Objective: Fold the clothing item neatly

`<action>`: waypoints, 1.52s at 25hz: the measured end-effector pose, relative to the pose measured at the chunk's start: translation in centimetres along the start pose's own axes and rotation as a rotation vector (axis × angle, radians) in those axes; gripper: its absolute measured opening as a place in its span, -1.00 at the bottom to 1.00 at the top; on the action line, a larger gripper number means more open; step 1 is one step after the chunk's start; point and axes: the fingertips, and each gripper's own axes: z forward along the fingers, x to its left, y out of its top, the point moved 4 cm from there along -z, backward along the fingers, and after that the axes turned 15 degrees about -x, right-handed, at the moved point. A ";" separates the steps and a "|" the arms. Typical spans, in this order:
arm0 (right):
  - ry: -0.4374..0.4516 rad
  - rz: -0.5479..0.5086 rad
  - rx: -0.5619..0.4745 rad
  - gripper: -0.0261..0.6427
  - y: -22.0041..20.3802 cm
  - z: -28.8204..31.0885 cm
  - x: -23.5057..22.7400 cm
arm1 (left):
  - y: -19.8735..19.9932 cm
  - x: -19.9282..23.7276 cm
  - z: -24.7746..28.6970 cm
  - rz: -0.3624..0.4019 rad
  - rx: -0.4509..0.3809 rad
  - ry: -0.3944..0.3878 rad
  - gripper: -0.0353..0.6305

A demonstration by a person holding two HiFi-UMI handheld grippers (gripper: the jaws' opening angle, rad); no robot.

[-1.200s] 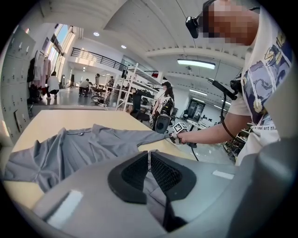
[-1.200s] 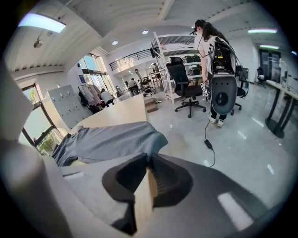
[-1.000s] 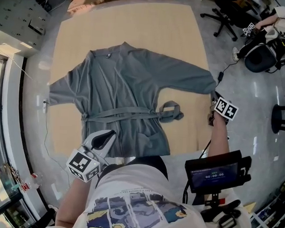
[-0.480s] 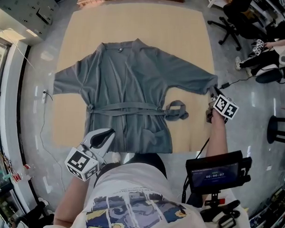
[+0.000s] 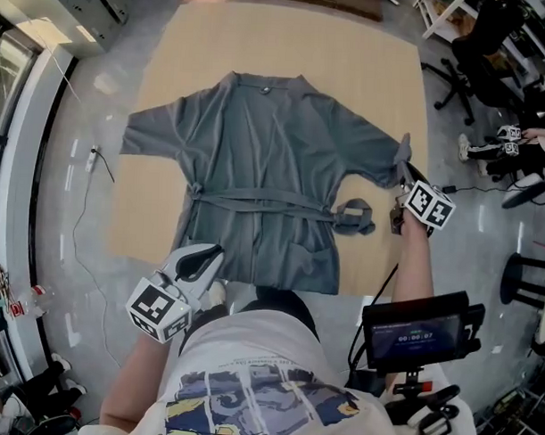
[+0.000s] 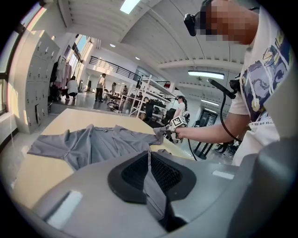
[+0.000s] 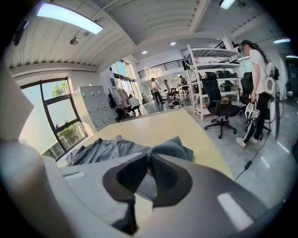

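Observation:
A grey robe (image 5: 257, 158) lies spread open, front up, on the tan table (image 5: 287, 43), with its belt (image 5: 255, 203) across the waist and the knotted end (image 5: 355, 215) to the right. My left gripper (image 5: 211, 253) is at the robe's near-left hem, shut on a strip of grey cloth (image 6: 150, 183). My right gripper (image 5: 401, 176) is shut on the end of the right sleeve (image 7: 170, 146), whose cuff stands up off the table. From the left gripper view, the right gripper (image 6: 164, 132) shows past the robe (image 6: 93, 144).
Office chairs (image 5: 475, 41) and a seated person's legs (image 5: 525, 145) are on the floor to the right of the table. A cable (image 5: 85, 214) trails on the floor at the left. A screen (image 5: 416, 329) hangs at my chest. Another person (image 7: 258, 79) stands by a chair (image 7: 219, 109).
The right gripper has lifted the sleeve end off the table and drawn it slightly inward, so the cuff now stands up. The left gripper stays at the hem, holding cloth.

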 end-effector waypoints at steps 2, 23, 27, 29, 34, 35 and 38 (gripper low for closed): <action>0.028 -0.010 0.004 -0.82 0.1 1.0 1.9 | 0.0 0.3 -0.9 -0.002 -0.009 0.013 -0.82; 0.328 -0.085 0.057 -0.83 -1.1 9.3 22.0 | -0.6 2.8 -9.5 -0.032 -0.052 0.166 -0.82; 0.382 -0.101 0.067 -0.83 -1.8 10.3 25.6 | -0.8 3.3 -10.9 -0.037 -0.056 0.195 -0.82; 0.401 -0.108 0.074 -0.83 -2.4 10.5 27.0 | -0.8 3.4 -11.4 -0.038 -0.059 0.203 -0.82; 0.458 -0.135 0.110 -0.83 -3.4 10.6 29.9 | -0.5 3.5 -12.3 -0.039 -0.068 0.217 -0.82; 0.469 -0.143 0.118 -0.83 -3.8 10.7 30.5 | -0.5 3.6 -12.5 -0.040 -0.069 0.221 -0.82; 0.499 -0.174 0.140 -0.83 -5.1 10.8 32.4 | -0.9 4.2 -13.5 -0.044 -0.073 0.229 -0.82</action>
